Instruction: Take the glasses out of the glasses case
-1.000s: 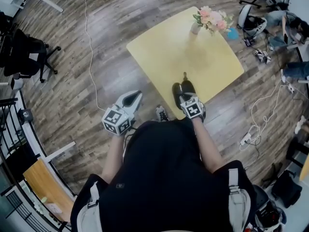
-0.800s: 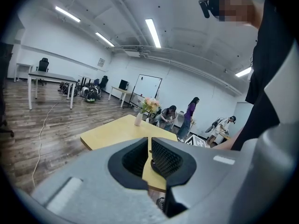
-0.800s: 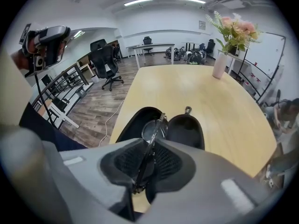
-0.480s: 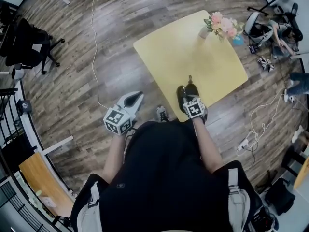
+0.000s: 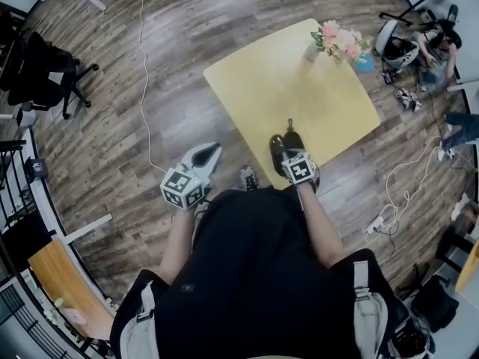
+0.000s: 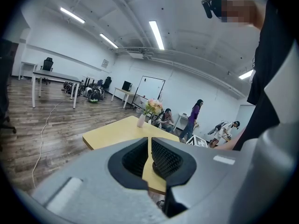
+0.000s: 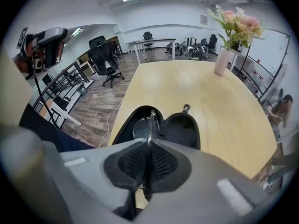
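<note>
We are gripping the glasses (image 7: pixel 148 120) in the closed right gripper (image 7: pixel 149 146), over the open glasses case (image 7: pixel 183 127) on the table (image 7: pixel 187 78). The left gripper (image 6: pixel 149 154) is hanging closed and empty. The next move probably calls for lifting straight out.

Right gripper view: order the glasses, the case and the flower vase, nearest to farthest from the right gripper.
1. Glasses, pinched in the right gripper.
2. Case, open at the table's near edge, just ahead.
3. Flower vase, far across, to the right.
</note>
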Motion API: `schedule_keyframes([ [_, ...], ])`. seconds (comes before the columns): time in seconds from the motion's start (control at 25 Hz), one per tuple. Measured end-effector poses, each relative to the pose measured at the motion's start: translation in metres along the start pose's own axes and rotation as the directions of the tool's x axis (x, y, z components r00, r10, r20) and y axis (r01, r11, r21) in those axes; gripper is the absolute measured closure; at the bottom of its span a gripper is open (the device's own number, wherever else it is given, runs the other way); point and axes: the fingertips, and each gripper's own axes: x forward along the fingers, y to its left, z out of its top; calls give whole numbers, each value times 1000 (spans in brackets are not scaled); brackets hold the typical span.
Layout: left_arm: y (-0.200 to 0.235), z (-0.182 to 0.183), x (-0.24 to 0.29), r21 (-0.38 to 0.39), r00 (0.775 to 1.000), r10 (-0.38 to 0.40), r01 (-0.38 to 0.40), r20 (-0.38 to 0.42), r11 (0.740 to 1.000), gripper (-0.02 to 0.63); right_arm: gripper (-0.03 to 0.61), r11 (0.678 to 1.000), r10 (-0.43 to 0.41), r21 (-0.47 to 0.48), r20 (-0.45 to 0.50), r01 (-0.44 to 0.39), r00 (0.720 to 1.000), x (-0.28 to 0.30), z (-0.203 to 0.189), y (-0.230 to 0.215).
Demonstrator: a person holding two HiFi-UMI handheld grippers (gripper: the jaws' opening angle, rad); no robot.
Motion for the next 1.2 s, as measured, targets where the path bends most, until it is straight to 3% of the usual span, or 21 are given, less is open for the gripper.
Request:
schedule_keyframes([
  [0.6, -34, -9, 17, 0, 1000, -9, 9, 22, 1000, 581, 558, 996, 65, -69, 104, -58, 992, -37, -1, -4],
  [1.04, -68, -8, 38, -26, 998, 49, -48, 45, 999, 581, 558, 979, 122, -183, 204, -84, 971, -79, 18, -32],
  [1.2, -88, -8, 46, -37, 996, 77, -75, 47, 996, 581, 559, 968, 161, -229, 267, -100, 950, -97, 30, -45],
])
